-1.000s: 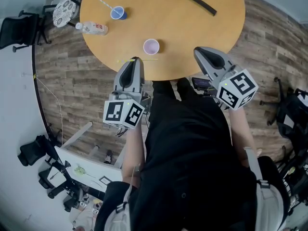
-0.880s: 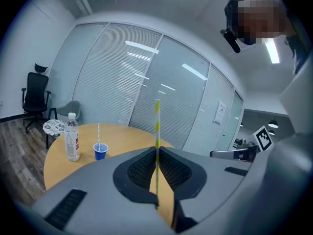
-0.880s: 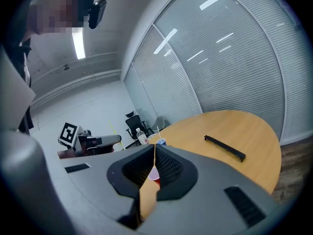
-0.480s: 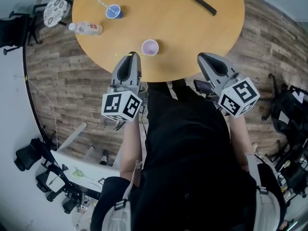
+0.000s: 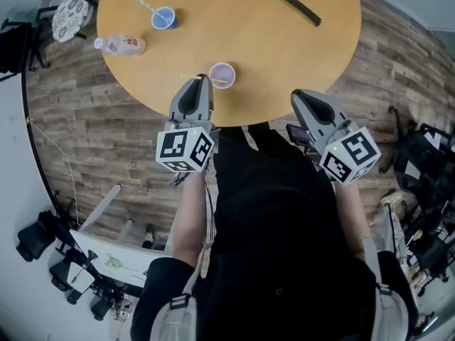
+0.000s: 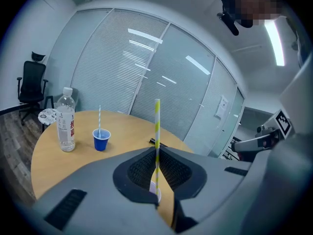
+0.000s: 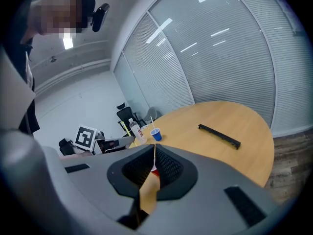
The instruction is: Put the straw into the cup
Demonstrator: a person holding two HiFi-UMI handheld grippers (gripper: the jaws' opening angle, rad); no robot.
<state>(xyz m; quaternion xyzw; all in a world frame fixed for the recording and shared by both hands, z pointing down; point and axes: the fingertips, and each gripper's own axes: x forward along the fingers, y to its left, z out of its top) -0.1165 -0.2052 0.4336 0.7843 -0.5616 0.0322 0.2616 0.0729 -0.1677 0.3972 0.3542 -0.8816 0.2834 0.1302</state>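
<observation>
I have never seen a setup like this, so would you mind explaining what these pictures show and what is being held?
There is no robot: a person holds a two-jaw gripper in each hand, each carrying a cube with square markers. One picture comes from a camera on the person's head, looking steeply down; the other two come from cameras riding on the grippers, looking along their jaws. On the round wooden table stand a pale cup, a blue cup with another straw in it and a water bottle; a black strip lies farther off. The left gripper is shut on a yellow-striped straw, upright between its jaws. The right gripper has its jaws together, holding nothing.
</observation>
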